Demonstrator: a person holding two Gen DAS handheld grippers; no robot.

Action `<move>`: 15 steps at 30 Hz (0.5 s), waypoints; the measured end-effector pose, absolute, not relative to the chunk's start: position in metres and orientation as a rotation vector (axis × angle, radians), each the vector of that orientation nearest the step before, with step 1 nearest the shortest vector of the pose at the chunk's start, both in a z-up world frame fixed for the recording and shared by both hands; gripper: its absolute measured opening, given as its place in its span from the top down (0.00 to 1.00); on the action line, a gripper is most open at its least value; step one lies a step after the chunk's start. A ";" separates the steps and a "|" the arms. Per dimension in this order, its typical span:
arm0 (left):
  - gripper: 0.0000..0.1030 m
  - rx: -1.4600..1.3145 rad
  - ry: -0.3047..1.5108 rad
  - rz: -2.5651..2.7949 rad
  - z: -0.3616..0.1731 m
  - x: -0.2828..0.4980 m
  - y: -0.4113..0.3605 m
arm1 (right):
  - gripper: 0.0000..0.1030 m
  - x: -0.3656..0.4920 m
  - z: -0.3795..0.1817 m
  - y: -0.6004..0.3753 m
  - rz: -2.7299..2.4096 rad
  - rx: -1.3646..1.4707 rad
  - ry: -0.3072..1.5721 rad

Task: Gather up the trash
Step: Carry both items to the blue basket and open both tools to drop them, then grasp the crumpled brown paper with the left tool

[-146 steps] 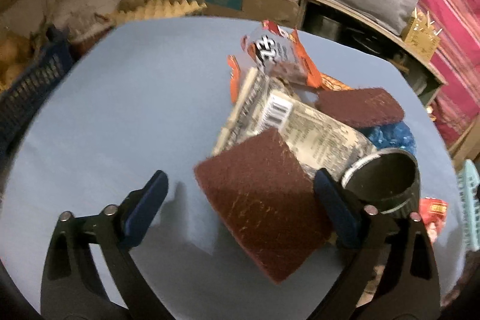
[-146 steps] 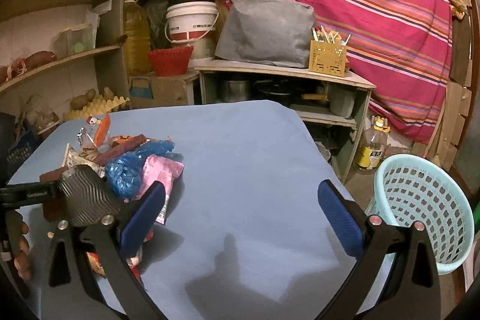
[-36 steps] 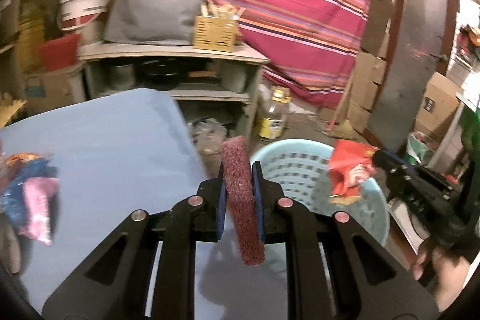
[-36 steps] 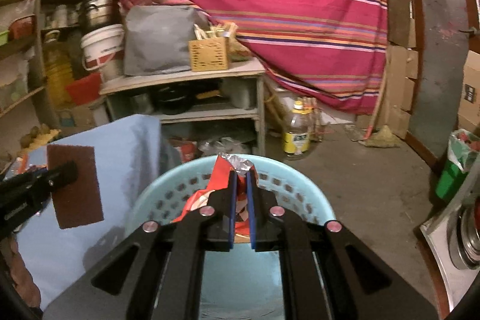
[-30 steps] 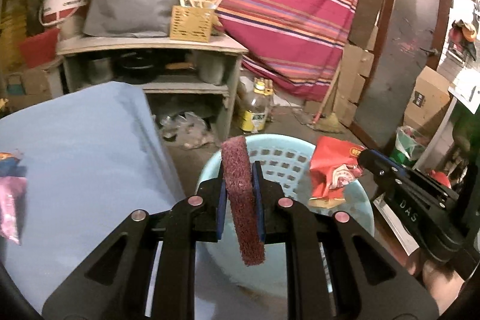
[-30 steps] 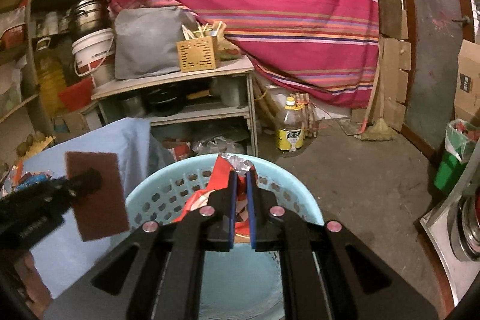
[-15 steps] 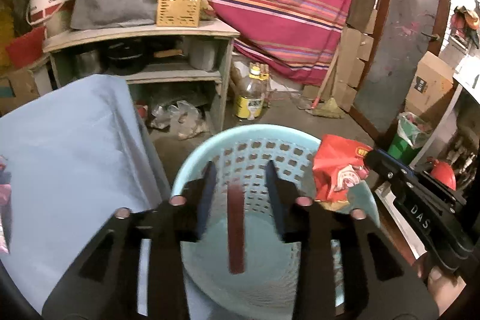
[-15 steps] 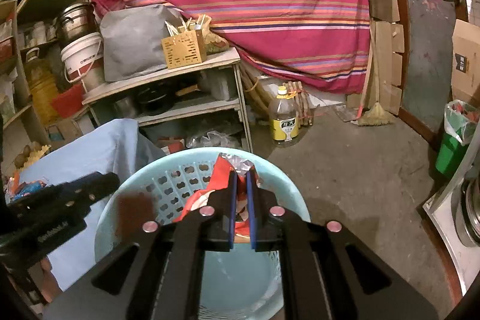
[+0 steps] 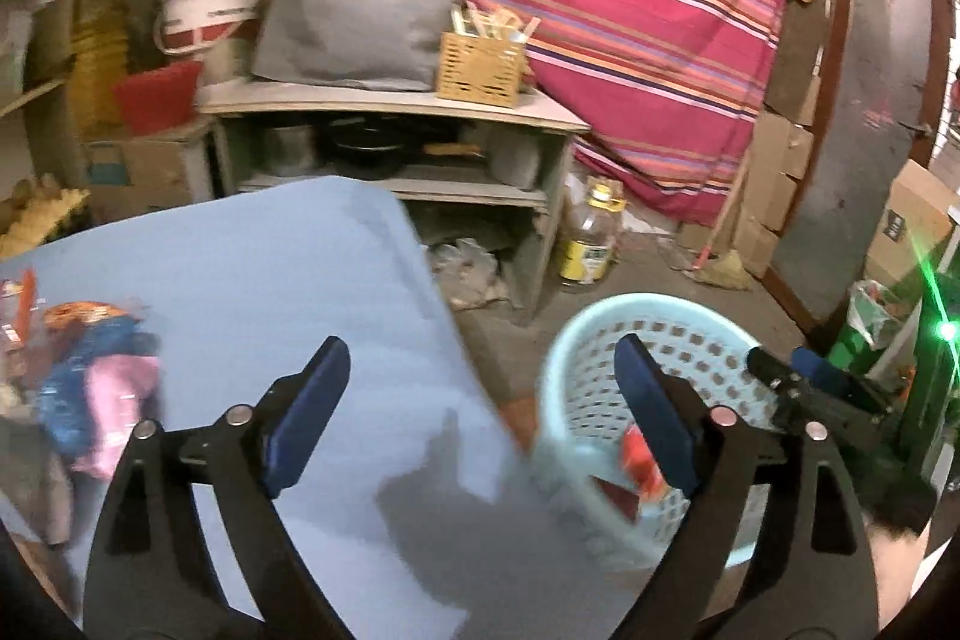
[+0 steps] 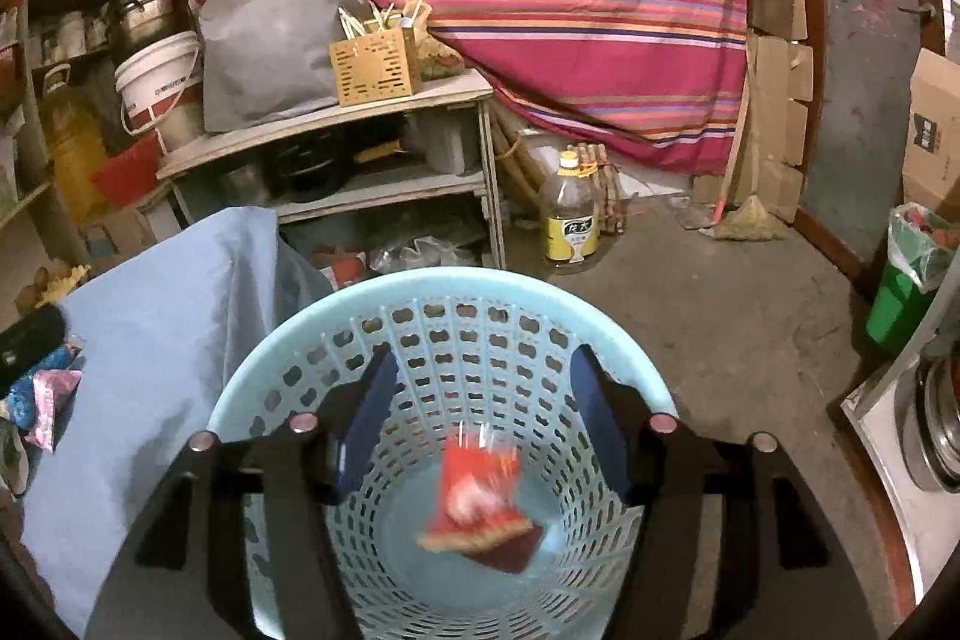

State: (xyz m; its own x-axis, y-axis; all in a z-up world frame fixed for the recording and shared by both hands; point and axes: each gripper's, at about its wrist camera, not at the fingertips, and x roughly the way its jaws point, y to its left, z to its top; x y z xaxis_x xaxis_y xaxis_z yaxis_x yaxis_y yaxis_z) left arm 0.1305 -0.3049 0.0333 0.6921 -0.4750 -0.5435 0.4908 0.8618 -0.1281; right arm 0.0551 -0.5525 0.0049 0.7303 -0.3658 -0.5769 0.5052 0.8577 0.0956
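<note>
My right gripper (image 10: 483, 376) hangs over the pale blue basket (image 10: 444, 280), its jaws opening with nothing pressed between them. Below them a red snack wrapper (image 10: 480, 484) is falling, blurred, inside the basket. A maroon scouring pad (image 10: 510, 547) lies on the basket's bottom. My left gripper (image 9: 480, 370) is over the blue table's (image 9: 270, 280) right edge, its jaws opening wide and empty. The basket (image 9: 648, 316) stands on the floor to its right, with the wrapper (image 9: 639, 454) showing through. Leftover trash (image 9: 102, 376) lies piled on the table's left.
Behind the table stands a wooden shelf unit (image 9: 390, 106) with pots and a grey bag. An oil bottle (image 10: 570, 214) stands on the concrete floor beyond the basket. A green bin (image 10: 906, 292) and cardboard boxes (image 10: 936, 130) are at the right.
Both grippers have opened. The scouring pad dropped from the left gripper into the basket, then the right let the wrapper go. The left gripper swung back left over the table.
</note>
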 end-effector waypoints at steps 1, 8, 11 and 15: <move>0.13 0.028 0.596 -0.525 0.034 0.129 -0.296 | 0.39 0.055 0.005 -0.550 -0.487 0.254 0.578; 0.05 0.013 0.569 -0.414 0.043 0.120 -0.220 | 0.16 0.051 0.013 -0.520 -0.508 0.228 0.558; 0.05 0.012 0.562 -0.365 0.043 0.116 -0.186 | 0.10 0.050 0.019 -0.499 -0.497 0.220 0.538; 0.05 0.023 0.572 -0.278 0.036 0.109 -0.137 | 0.05 0.053 0.027 -0.457 -0.458 0.199 0.507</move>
State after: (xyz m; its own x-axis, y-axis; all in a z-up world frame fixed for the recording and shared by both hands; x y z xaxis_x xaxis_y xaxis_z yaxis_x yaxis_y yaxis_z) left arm 0.1086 -0.1366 0.0360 0.8042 -0.2534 -0.5376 0.2659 0.9624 -0.0559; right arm 0.0528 -0.4573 0.0275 0.7764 -0.3719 -0.5088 0.4685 0.8806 0.0712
